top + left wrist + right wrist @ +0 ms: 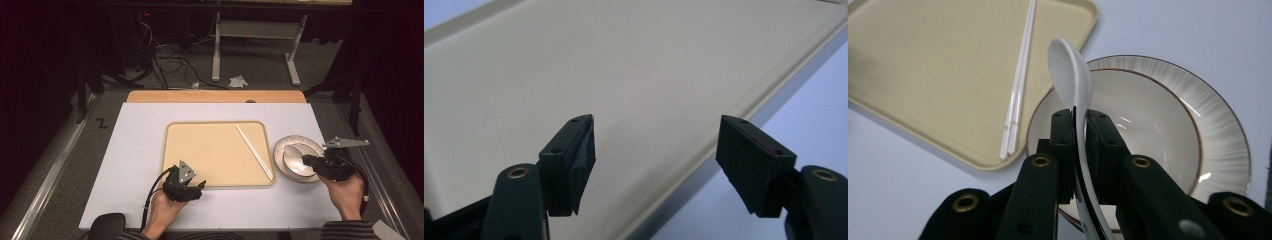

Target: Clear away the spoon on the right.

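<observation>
1. Spoon (1071,70): your right gripper (1079,122) has its jaws clenched on the white handle, with the bowl of the spoon rising edge-on above the tips.
2. From above, that right gripper (312,161) sits at about 4 o'clock on the worktop (135,150), over the near part of the dishes.
3. Under the spoon is a white bowl (1148,130) resting on a ribbed plate (1218,120) with a brown line round its rim; both stand just beside the tray's right edge.
4. Your left gripper (656,150) has its jaws released, wide apart, with nothing between them.
5. Below those jaws lies the bare floor of the beige tray (574,65), and its raised rim runs under the right-hand jaw.
6. In the high view the left gripper (189,187) is at about 7 o'clock, at the tray's near edge.
7. White chopsticks (254,151) lie as a pair on the tray (210,150), slanting from 12 o'clock toward its near right corner.
</observation>
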Available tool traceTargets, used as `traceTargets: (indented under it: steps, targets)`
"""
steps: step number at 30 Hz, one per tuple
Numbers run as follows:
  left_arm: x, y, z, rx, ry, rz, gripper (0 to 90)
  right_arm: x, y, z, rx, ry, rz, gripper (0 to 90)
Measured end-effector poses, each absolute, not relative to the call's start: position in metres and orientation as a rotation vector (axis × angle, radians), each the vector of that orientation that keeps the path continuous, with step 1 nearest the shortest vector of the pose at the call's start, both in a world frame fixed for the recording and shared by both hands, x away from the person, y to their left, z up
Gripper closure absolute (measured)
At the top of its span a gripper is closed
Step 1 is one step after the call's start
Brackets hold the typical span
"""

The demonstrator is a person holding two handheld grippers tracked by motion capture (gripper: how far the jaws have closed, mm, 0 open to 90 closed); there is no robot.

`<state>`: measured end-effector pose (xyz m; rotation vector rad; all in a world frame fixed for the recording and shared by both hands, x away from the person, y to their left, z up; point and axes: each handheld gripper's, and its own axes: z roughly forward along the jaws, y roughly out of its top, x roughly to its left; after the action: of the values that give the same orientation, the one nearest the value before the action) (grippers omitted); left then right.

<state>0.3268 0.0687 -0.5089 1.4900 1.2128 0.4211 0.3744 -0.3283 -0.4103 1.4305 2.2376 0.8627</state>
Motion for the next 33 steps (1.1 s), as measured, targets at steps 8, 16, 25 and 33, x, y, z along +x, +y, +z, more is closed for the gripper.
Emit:
traceTargets:
  steps: [8, 16, 25, 33]
  targets:
    - [0.328, 0.070, -0.507, 1.455, 1.222, 0.448, 30.5, 0.372, -0.322, -0.401, 1.400, 2.245, 0.902, 84.1]
    - [0.331, 0.072, -0.505, 1.439, 1.242, 0.436, 27.9, 0.372, -0.310, -0.400, 1.347, 2.290, 0.926, 84.1]
    - [0.333, 0.072, -0.505, 1.431, 1.264, 0.417, 27.1, 0.373, -0.287, -0.403, 1.271, 2.344, 0.930, 84.1]
    - [0.334, 0.073, -0.505, 1.425, 1.271, 0.416, 26.8, 0.379, -0.265, -0.406, 1.208, 2.410, 0.921, 84.1]
